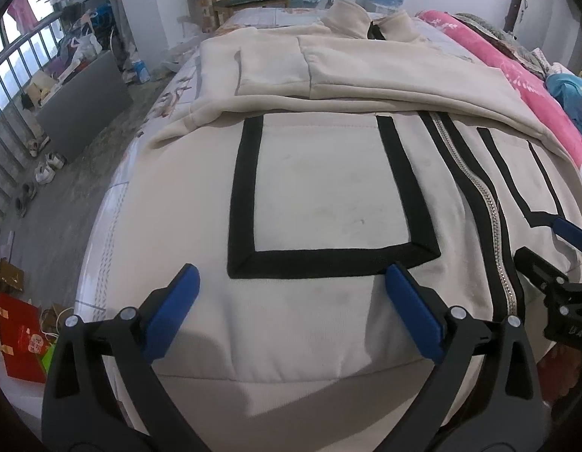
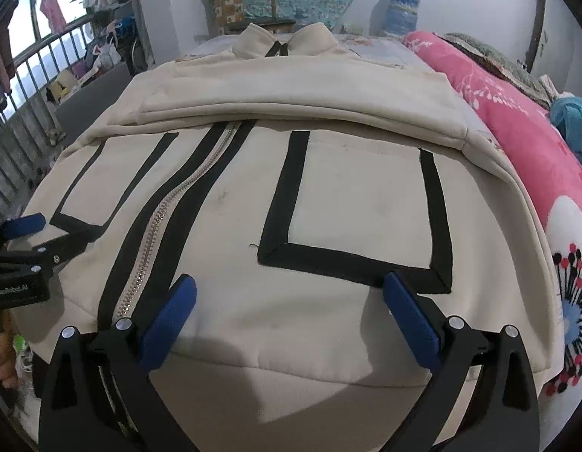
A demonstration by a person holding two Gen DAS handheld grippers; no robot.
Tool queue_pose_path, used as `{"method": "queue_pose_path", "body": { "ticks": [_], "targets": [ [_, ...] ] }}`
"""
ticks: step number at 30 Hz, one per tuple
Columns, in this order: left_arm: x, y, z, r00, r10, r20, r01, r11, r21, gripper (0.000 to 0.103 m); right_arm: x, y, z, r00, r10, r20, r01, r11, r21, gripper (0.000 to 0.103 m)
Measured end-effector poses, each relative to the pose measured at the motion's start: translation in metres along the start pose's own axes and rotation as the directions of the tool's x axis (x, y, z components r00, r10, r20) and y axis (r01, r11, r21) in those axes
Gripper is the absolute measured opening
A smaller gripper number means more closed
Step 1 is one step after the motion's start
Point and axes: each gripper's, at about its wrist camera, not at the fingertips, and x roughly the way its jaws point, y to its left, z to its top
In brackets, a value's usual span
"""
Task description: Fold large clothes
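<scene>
Both wide open, left gripper (image 1: 291,286) and right gripper (image 2: 291,293), empty over cream black-trimmed zip jacket (image 1: 328,196) hem — risks uneven grab, skewing fold, spilling crossed sleeves (image 1: 328,71).

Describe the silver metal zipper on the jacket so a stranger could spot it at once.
A large cream fleece jacket lies spread on the bed with its sleeves folded across the chest. Down its middle, between two black-outlined patch pockets, runs the silver metal zipper. It alone glints with metal teeth, edged by black tape on both sides.

A cream zip-up jacket (image 1: 328,196) with black-trimmed pockets lies flat, front up, sleeves folded across its chest.
</scene>
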Motion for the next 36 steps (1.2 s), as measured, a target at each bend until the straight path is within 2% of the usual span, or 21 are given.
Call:
{"method": "queue_pose_path", "body": {
  "ticks": [2,7,9,12,24,30,36],
  "targets": [
    [0.000,0.000,0.000,1.000,0.001,0.000,-0.001,1.000,-0.001,0.096,-0.005,-0.004,0.003,1.000,0.018,0.017,-0.018,0.999,0.034,0.097],
    [0.000,0.000,0.001,1.000,0.004,-0.010,-0.004,1.000,-0.005,0.096,-0.002,0.002,0.007,0.997,-0.061,0.037,0.062,0.998,-0.031,0.097],
    [0.001,0.000,0.001,1.000,0.005,-0.012,-0.005,1.000,-0.006,0.096,0.006,0.002,0.004,0.999,-0.032,0.021,0.032,0.999,-0.030,0.097],
    [0.001,0.000,0.001,1.000,0.012,-0.014,-0.012,1.000,-0.009,0.096,0.006,0.002,0.002,0.998,-0.032,0.048,0.034,0.999,-0.029,0.097],
    [-0.002,-0.002,-0.002,1.000,0.028,-0.013,-0.029,0.999,-0.027,0.096,0.006,0.001,-0.001,0.998,-0.019,0.067,0.022,0.999,-0.041,0.097],
    [-0.037,0.019,-0.017,0.995,0.054,0.080,-0.050,0.997,-0.054,0.096,0.005,0.000,-0.001,0.997,-0.017,0.070,0.020,0.999,-0.045,0.097],
    [-0.071,0.058,-0.048,0.992,0.012,0.125,0.004,0.992,-0.127,0.095,0.005,0.000,-0.002,0.997,-0.017,0.073,0.020,0.999,-0.045,0.097]
  ]
}}
